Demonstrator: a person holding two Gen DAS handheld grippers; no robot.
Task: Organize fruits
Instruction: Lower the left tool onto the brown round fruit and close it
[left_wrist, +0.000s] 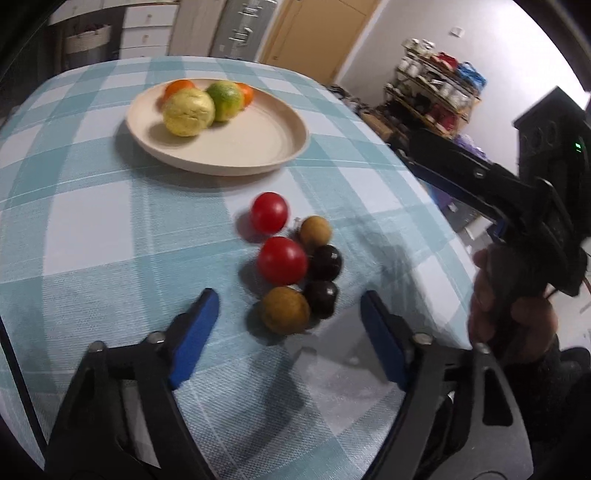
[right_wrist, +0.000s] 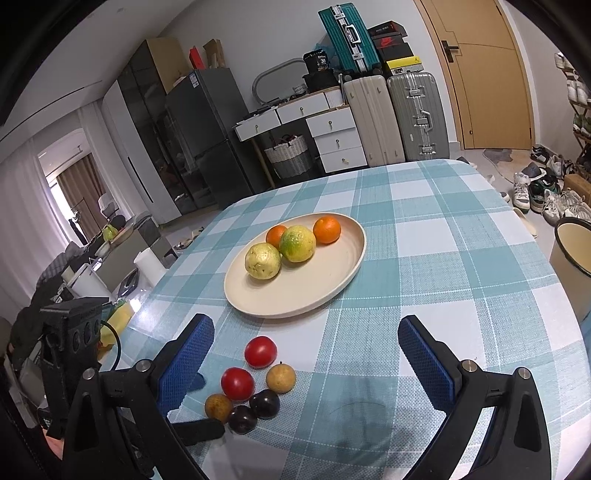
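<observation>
Six small fruits clustered on the checked worktop (left_wrist: 92, 229), short of the plate (left_wrist: 291, 129) holding four bigger fruits. Left claw (left_wrist: 290, 314) spread wide, empty, low over the cloth; nearest brown fruit (left_wrist: 285, 309) dead ahead, just beyond the fingertips and roughly centred in the gap, dark fruit (left_wrist: 322, 298) touching its right side. Right claw (right_wrist: 306, 349) also spread and empty, higher up, cluster off toward its left finger. Left probably better placed; risk of nudging the touching neighbours on closing.
</observation>
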